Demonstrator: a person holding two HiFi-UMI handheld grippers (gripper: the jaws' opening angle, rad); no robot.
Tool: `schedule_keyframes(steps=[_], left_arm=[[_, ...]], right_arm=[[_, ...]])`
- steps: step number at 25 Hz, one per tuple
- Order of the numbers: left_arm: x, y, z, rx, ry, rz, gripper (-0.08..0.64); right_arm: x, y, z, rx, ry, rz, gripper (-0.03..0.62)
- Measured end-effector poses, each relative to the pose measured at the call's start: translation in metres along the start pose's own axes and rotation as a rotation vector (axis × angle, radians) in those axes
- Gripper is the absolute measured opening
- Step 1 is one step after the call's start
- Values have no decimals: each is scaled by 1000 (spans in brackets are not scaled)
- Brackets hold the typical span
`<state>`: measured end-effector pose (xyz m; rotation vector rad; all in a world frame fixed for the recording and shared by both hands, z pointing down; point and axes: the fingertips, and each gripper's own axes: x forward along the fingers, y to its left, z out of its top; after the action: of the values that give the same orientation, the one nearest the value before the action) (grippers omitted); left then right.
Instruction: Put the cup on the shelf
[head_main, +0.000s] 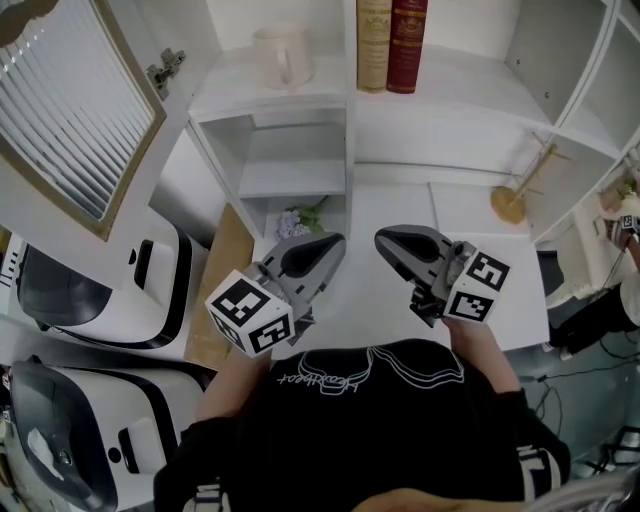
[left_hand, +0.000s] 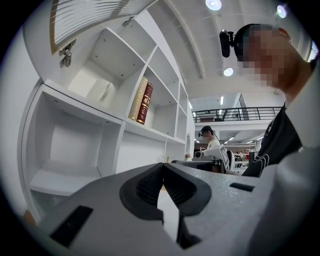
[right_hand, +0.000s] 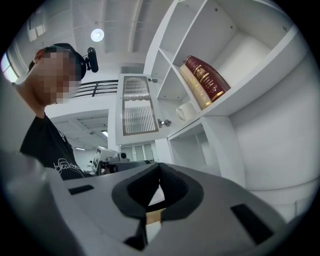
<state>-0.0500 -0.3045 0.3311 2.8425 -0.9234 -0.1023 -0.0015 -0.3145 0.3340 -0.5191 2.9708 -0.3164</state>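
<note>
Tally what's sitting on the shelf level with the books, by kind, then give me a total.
cup: 1
books: 2, one tan, one red
total: 3

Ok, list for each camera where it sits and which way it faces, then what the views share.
Head view: on the person's head, looking steeply down at the desk and shelves; shows the black shirt, left tongs, right tongs.
Left gripper view: on the left tongs, looking along their shut jaws at the shelves; shirt at right.
Right gripper view: on the right tongs, also shut, facing the shelves; shirt at left.
Shared: all three show the cup and books on the shelf.
</note>
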Motion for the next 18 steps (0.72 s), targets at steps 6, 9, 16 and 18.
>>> schedule_keyframes(steps=[6, 9, 16, 18], left_arm=[[-1, 6, 0, -51, -18, 11, 5], [0, 9, 1, -69, -34, 5, 5], [4, 8, 1, -64, -35, -4, 5], [5, 9, 0, -66, -31, -3, 5]], right_arm=[[1, 1, -3, -3, 12, 3, 6], [0, -3, -3, 5, 12, -4, 6], [-1, -8, -5, 11, 17, -11, 6], [-1, -8, -5, 10, 16, -11, 6]])
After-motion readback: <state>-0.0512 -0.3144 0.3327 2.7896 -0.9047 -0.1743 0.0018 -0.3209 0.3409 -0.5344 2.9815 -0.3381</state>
